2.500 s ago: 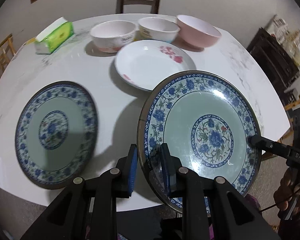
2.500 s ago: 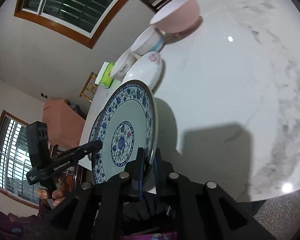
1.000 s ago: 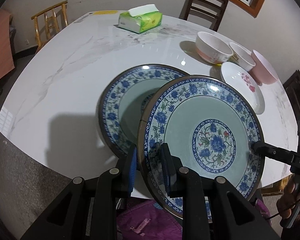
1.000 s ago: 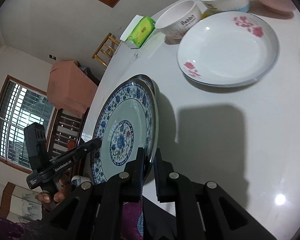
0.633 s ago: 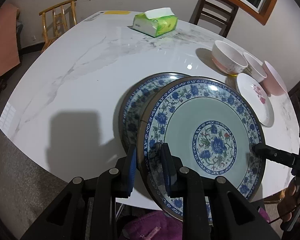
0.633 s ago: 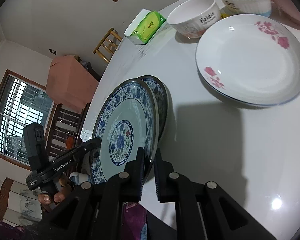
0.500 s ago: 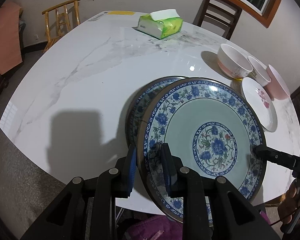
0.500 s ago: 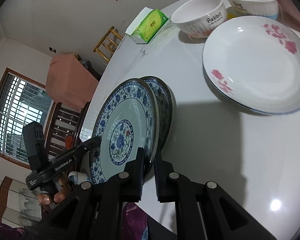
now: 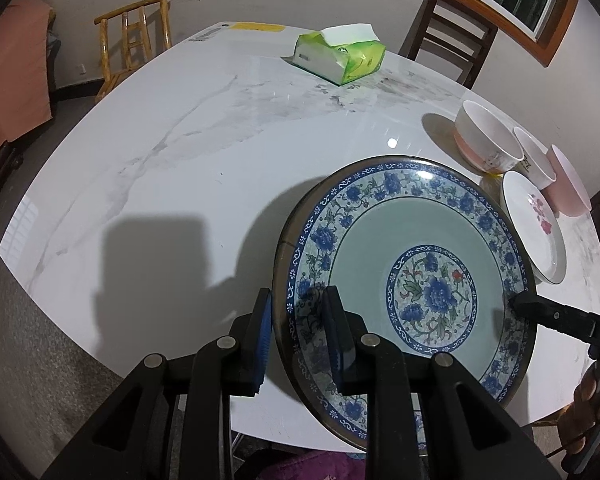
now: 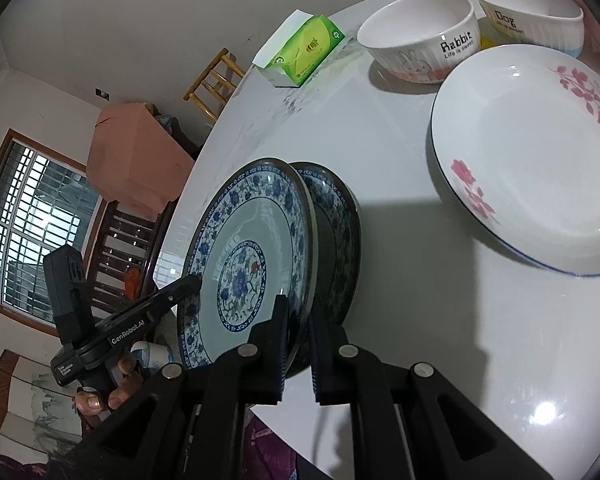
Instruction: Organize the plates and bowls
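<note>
Both grippers hold one blue floral plate [image 9: 420,248] by opposite rims. My left gripper [image 9: 298,316] is shut on its near rim, and my right gripper [image 10: 298,320] is shut on the other rim. The held plate [image 10: 256,240] hovers just over a second matching blue plate [image 10: 340,224] that lies on the white marble table [image 9: 180,152]; in the left wrist view the lower plate is almost fully hidden. A white plate with pink flowers [image 10: 532,152] lies to the right. A Rabbit bowl [image 10: 420,36], a Dog bowl [image 10: 532,12] and a pink bowl [image 9: 570,184] stand behind it.
A green tissue pack [image 9: 340,56] lies at the far side of the table. Wooden chairs [image 9: 132,44] stand around the table. The table's near edge [image 9: 120,360] runs just below the held plate.
Both grippers have carried the held plate left, from beside the white plate to directly over the second blue plate, which is now almost fully covered.
</note>
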Motion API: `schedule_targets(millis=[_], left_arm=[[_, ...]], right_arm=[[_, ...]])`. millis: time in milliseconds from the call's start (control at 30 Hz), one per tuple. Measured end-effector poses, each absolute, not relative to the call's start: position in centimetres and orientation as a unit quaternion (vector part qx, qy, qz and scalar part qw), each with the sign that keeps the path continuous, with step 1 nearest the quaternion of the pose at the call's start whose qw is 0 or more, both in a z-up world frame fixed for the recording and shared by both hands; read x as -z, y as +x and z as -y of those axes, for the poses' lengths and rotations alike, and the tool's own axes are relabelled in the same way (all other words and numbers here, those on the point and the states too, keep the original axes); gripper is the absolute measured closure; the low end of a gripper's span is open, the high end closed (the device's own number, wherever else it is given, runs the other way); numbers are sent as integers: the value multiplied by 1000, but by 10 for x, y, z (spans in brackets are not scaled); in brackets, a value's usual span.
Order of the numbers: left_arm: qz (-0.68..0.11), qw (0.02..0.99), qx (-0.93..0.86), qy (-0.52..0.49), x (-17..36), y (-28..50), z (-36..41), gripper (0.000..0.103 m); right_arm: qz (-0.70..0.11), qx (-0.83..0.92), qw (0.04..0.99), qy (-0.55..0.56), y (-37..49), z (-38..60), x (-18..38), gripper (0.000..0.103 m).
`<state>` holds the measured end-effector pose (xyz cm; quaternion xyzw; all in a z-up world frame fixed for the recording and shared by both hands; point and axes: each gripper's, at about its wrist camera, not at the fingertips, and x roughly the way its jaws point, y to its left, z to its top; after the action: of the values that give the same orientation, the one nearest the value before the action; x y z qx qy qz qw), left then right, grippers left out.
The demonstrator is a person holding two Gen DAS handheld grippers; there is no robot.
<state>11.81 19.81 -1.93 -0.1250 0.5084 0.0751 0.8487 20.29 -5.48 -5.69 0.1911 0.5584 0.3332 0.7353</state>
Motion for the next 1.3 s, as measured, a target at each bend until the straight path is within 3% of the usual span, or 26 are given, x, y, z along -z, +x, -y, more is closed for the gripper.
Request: schedule_targets(millis=[467,800,1300], left_arm=[[-513,845,-81,-127,28,125,-205,81],[-496,861,-67,-94,18,130,-187,86],[-491,866,-60,-75,17,129,-176,85]], right_arm=[[-563,-322,739,181,202,52,58,93],[-565,-319,743,165,201,43,61,93],[-495,-269,826,-16,186,14,41,84]])
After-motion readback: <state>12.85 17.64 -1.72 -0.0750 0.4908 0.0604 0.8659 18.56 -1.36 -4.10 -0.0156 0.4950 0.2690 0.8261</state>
